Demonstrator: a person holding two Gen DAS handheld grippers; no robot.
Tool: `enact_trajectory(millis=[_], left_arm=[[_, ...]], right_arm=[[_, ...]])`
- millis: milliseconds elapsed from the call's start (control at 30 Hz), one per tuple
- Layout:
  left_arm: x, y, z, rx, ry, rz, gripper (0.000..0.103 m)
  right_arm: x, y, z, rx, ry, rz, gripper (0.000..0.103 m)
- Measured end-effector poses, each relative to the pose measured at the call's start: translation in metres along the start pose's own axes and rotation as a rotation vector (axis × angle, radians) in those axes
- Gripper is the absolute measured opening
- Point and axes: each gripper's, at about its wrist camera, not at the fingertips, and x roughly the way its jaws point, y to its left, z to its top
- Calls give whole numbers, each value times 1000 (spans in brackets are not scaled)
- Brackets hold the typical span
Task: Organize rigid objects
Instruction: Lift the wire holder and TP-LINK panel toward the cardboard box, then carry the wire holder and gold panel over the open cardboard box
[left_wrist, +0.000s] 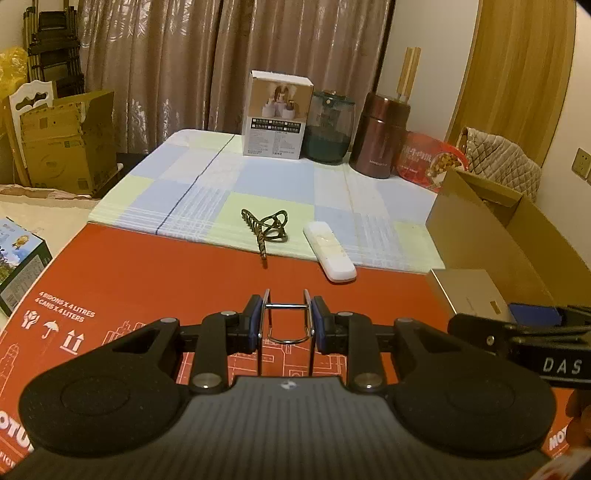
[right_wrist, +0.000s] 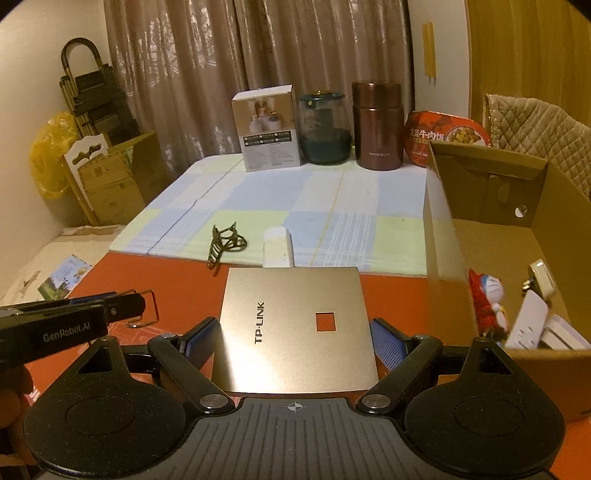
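Curtains backed a low surface laid with a checked cloth (right_wrist: 295, 199) and a red board (left_wrist: 147, 266). Furthest left, the left gripper (left_wrist: 287, 318) was clamped on a wire clip (left_wrist: 287, 325), held above the board. Ahead lay a patterned hair claw (left_wrist: 266, 229) and, just to its right, a white remote (left_wrist: 330, 251), both unsorted. The right gripper (right_wrist: 291, 338) stood wide, its blue pads (right_wrist: 386, 339) flanking a gold router (right_wrist: 295, 328) without evident contact. At far right, the cardboard box (right_wrist: 439, 221) already held a doll (right_wrist: 487, 299) and white plugs (right_wrist: 528, 321). Sorting appeared partly done; four pieces remained outside.
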Motion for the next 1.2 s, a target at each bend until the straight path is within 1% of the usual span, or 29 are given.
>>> enact_trajectory(millis=[300, 533, 867, 1200], left_arm=[[-28, -15, 3, 1, -17, -13, 23], [-42, -28, 6, 16, -31, -24, 23], [-55, -35, 10, 22, -58, -39, 23], [-55, -42, 13, 26, -55, -56, 23]], right_arm=[[-34, -3, -5, 10, -22, 0, 85], [-52, -7, -6, 14, -36, -6, 85], [-71, -13, -3, 7, -64, -17, 85], [-79, -25, 0, 15, -69, -38, 85]])
